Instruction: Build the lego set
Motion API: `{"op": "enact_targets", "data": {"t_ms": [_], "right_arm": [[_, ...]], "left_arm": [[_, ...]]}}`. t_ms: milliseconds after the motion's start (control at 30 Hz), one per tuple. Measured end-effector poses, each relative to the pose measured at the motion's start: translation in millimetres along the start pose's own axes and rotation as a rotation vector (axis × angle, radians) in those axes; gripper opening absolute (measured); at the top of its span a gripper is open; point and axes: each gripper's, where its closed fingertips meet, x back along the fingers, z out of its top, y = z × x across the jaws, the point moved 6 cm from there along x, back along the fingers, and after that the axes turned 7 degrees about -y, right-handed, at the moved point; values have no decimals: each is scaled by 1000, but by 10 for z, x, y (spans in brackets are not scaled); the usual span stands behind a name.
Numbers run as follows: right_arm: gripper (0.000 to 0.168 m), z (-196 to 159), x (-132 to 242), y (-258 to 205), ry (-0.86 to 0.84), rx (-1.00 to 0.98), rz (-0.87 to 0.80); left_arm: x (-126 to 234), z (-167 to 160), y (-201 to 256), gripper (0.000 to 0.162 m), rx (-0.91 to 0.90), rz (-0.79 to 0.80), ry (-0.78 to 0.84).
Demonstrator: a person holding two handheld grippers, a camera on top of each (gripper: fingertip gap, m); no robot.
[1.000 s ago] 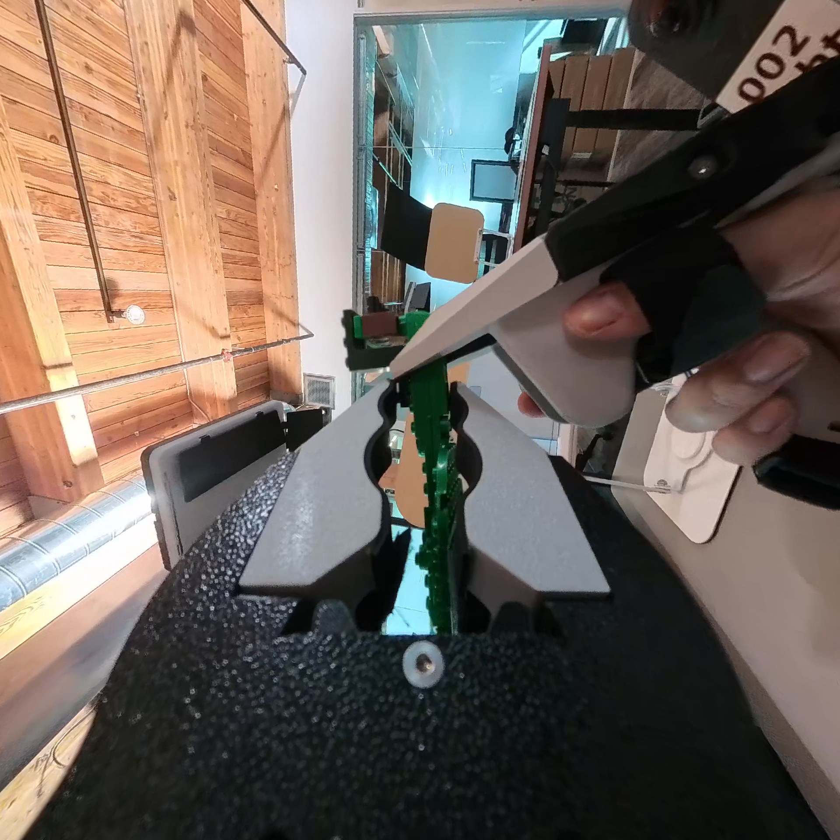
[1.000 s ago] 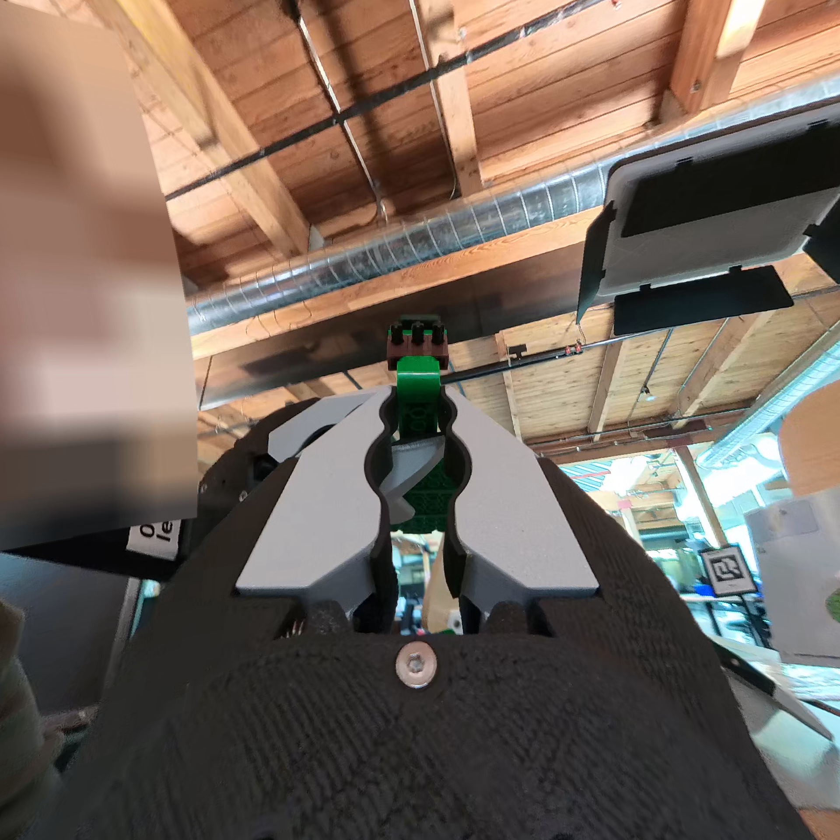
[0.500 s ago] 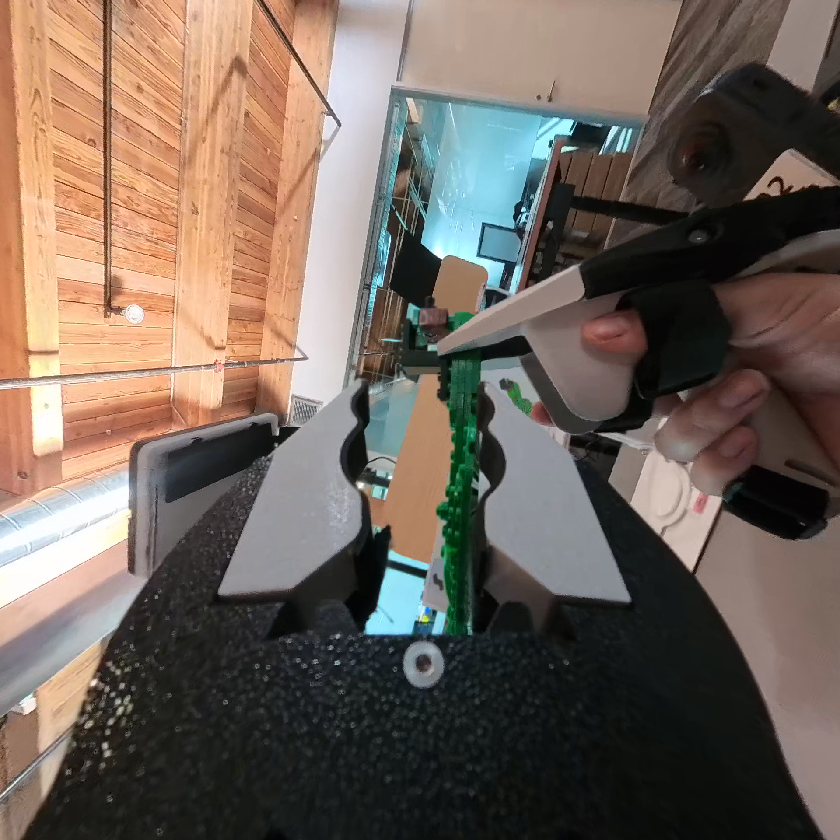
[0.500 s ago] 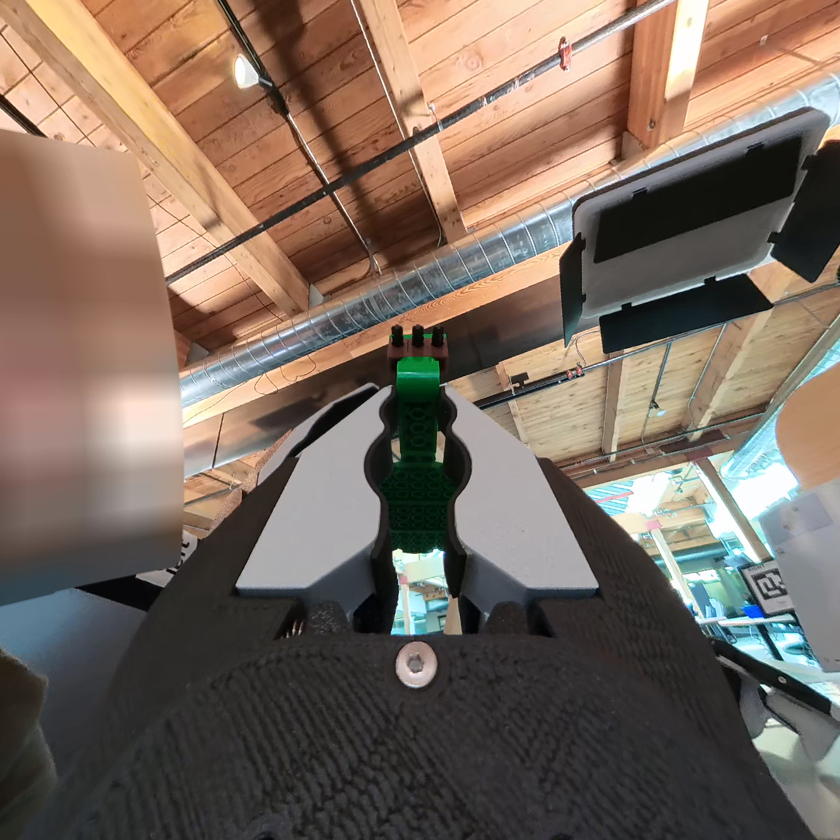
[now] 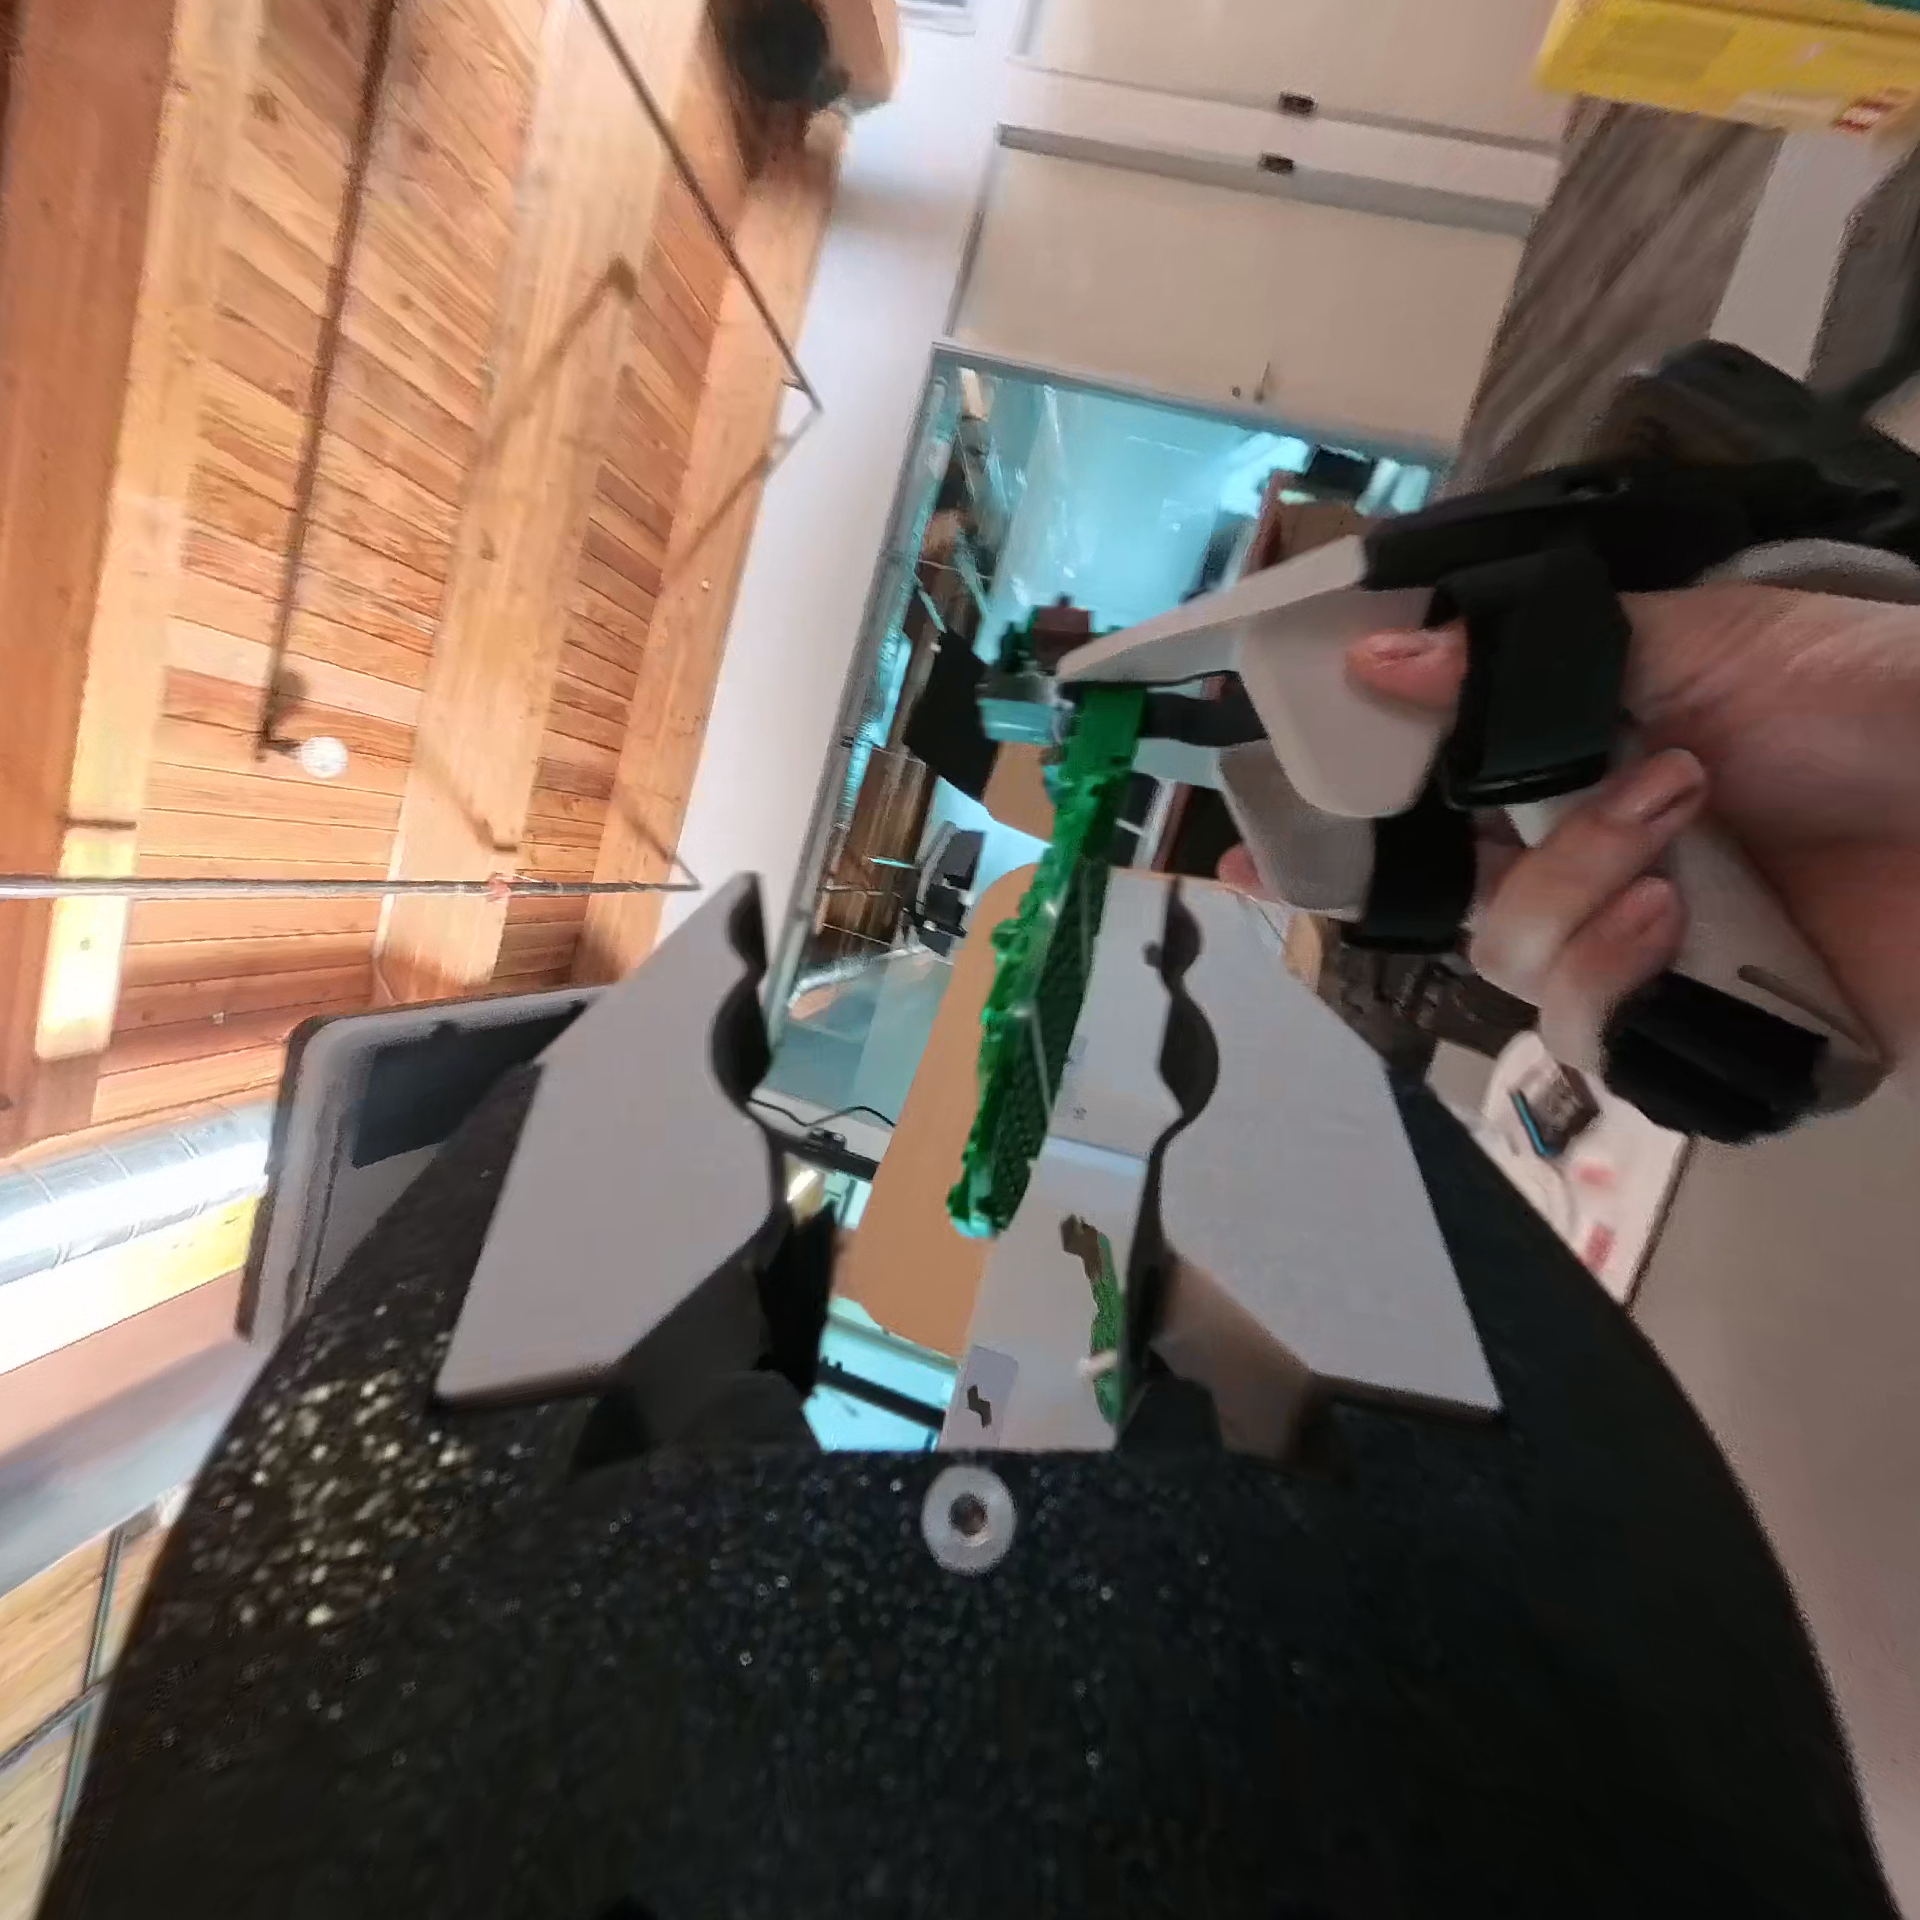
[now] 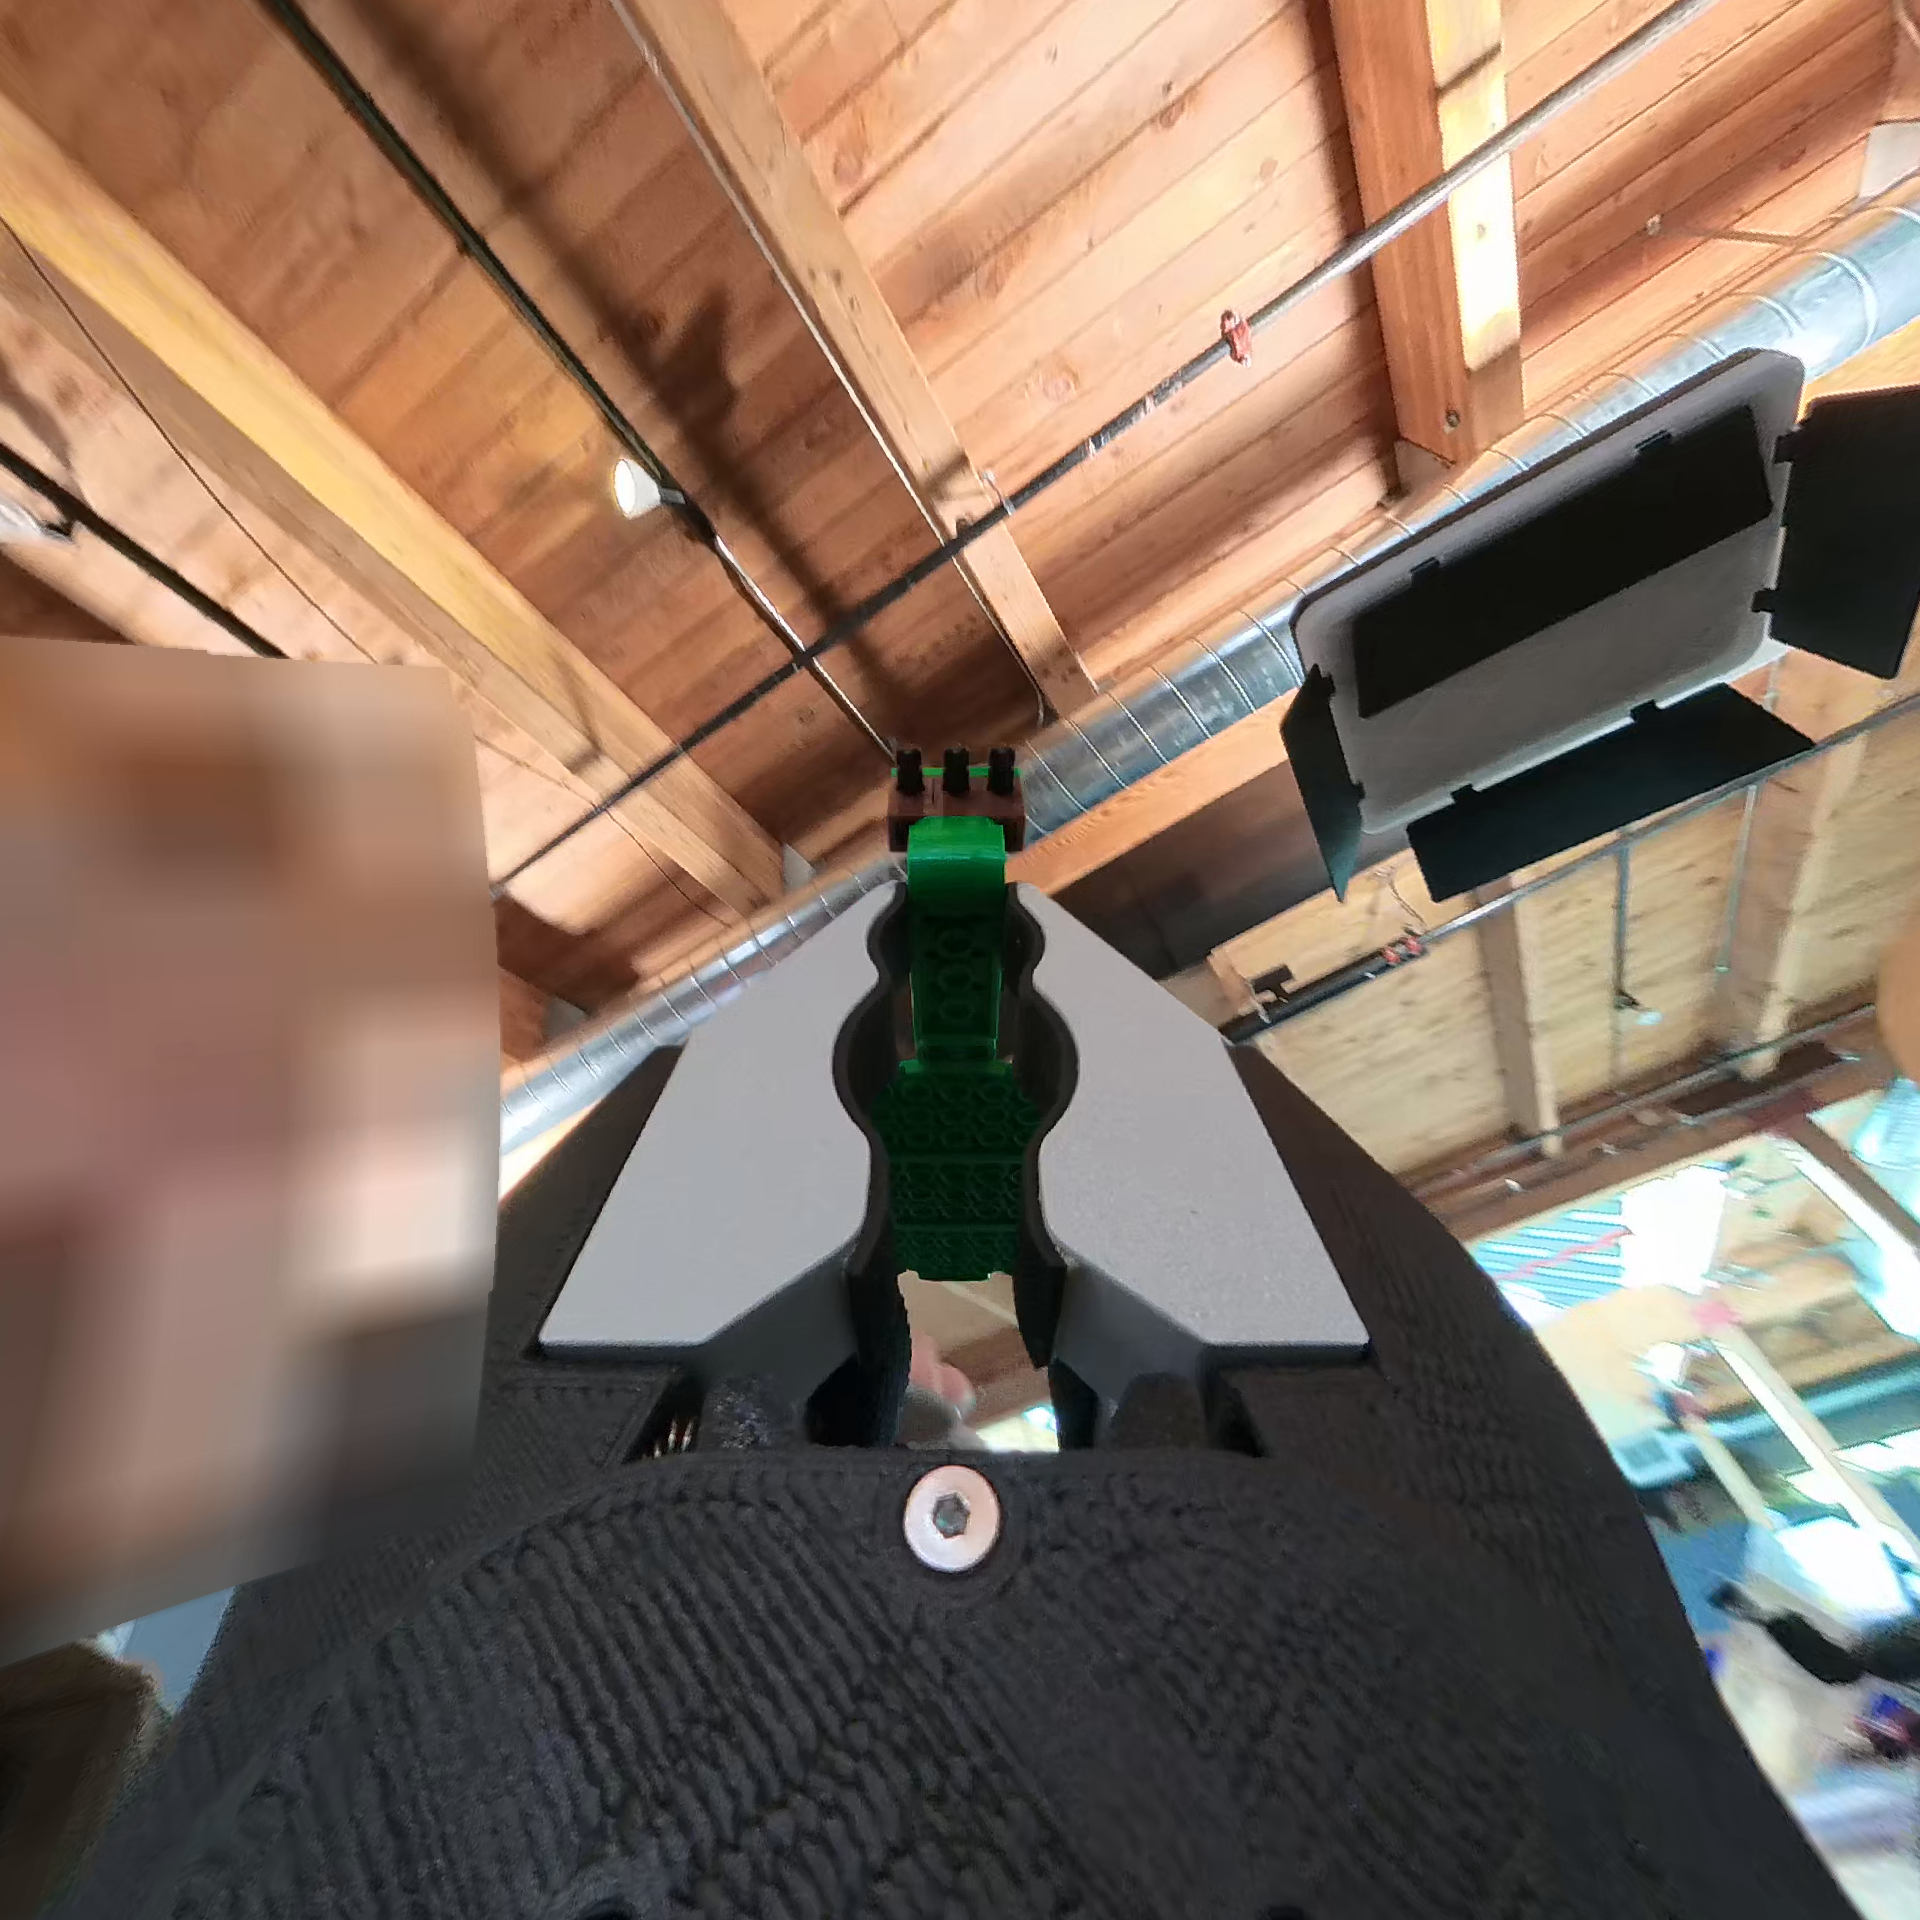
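A green lego plate assembly [image 5: 1034, 997] with small brown pieces at its far end [image 6: 956, 805] is held up in the air against the ceiling. My right gripper [image 6: 956, 904] is shut on the narrow upper part of the green plate [image 6: 951, 1091]. In the left wrist view the right gripper [image 5: 1081, 707] comes in from the right in a person's hand [image 5: 1714, 748], gripping the plate's top. My left gripper [image 5: 961, 904] is open. The plate hangs between its jaws, touching neither.
A wooden plank ceiling with beams, a metal duct [image 6: 1195, 686] and a black-flapped light panel [image 6: 1558, 623] is overhead. A white table edge [image 5: 1787, 1403] lies at the right of the left wrist view. A yellow box [image 5: 1714, 52] sits at the top right.
My left gripper has opened wide and let go of the green plate. The right gripper keeps hold of the plate and has drawn it away from the left jaws.
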Motion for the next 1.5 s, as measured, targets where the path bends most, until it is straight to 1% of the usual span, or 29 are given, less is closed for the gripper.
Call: {"op": "enact_targets", "data": {"t_ms": [33, 100, 133, 200, 267, 300, 367, 433, 467, 633, 733, 800, 900, 967, 1000, 1200, 1500], "right_arm": [[15, 12, 3, -2, 15, -16, 5], [15, 39, 15, -7, 47, -33, 15], [15, 49, 18, -17, 58, -32, 19], [15, 74, 20, -50, 73, -16, 25], [15, 101, 16, -95, 84, 5, 33], [15, 117, 11, -120, 86, 9, 39], [15, 157, -1, -169, 92, 12, 49], [15, 191, -13, -207, 100, 9, 60], [15, 203, -18, -226, 107, 5, 66], [15, 173, -47, -321, 106, 30, 72], [15, 173, -40, -339, 120, 41, 71], [16, 210, -29, -361, 139, 36, 78], [16, 278, -17, -410, 153, 86, 72], [15, 305, -19, -445, 151, 115, 74], [15, 315, -24, -464, 150, 125, 77], [16, 364, -57, -509, 143, 165, 83], [15, 268, -131, -487, 63, 216, 84]], "left_arm": [[3, -1, -36, 87, 28, 28, 28], [7, -3, -102, 107, 146, 47, 112], [4, -17, -133, 113, 225, 42, 157], [-22, -70, -168, 116, 401, 1, 241], [-92, -146, -140, 119, 566, -80, 308], [-134, -188, -106, 119, 620, -117, 332], [-201, -253, -16, 116, 672, -166, 377], [-247, -272, 73, 107, 707, -200, 435], [-285, -270, 109, 106, 756, -224, 458], [-486, -89, 243, 107, 1214, -406, 649], [-515, 56, 285, 105, 1375, -493, 728], [-513, 120, 289, 101, 1429, -502, 757], [-467, 108, 219, 87, 1493, -416, 808], [-474, 144, 209, 83, 1499, -405, 778], [-477, 161, 203, 77, 1491, -392, 759], [-480, 221, 135, 75, 1499, -388, 753], [-433, 165, 47, 74, 1520, -353, 851]]}}
